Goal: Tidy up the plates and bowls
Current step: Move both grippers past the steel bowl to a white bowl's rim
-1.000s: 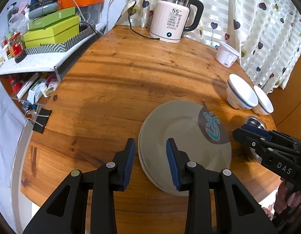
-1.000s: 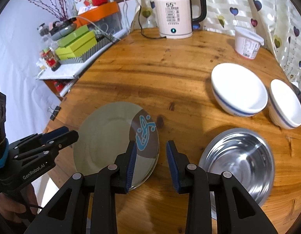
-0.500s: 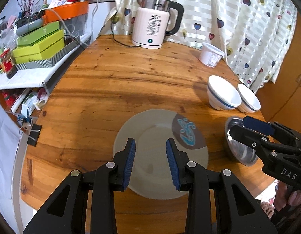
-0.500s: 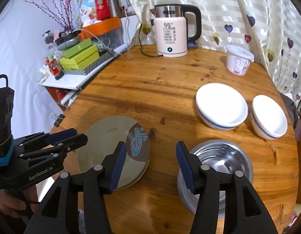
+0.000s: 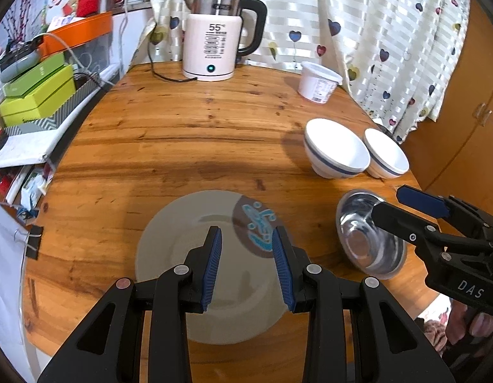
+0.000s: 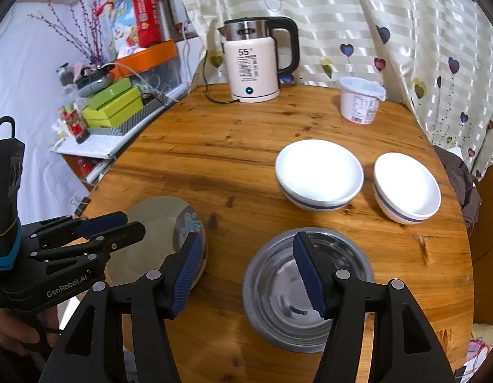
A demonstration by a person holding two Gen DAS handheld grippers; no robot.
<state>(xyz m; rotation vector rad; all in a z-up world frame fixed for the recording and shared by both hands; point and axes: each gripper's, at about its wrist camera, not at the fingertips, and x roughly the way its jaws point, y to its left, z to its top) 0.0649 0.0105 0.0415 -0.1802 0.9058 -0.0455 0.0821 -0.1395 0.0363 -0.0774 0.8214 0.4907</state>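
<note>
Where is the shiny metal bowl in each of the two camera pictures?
Left wrist view: the metal bowl sits at lower right, partly behind the right gripper.
Right wrist view: it lies bottom centre, beneath that gripper's fingers.
Shared landmark: the kettle at the table's far edge.

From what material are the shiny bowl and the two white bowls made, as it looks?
The shiny bowl looks like polished steel: it mirrors light. The two white bowls seem glazed ceramic, glossy with a blue band, though melamine is possible.
</note>
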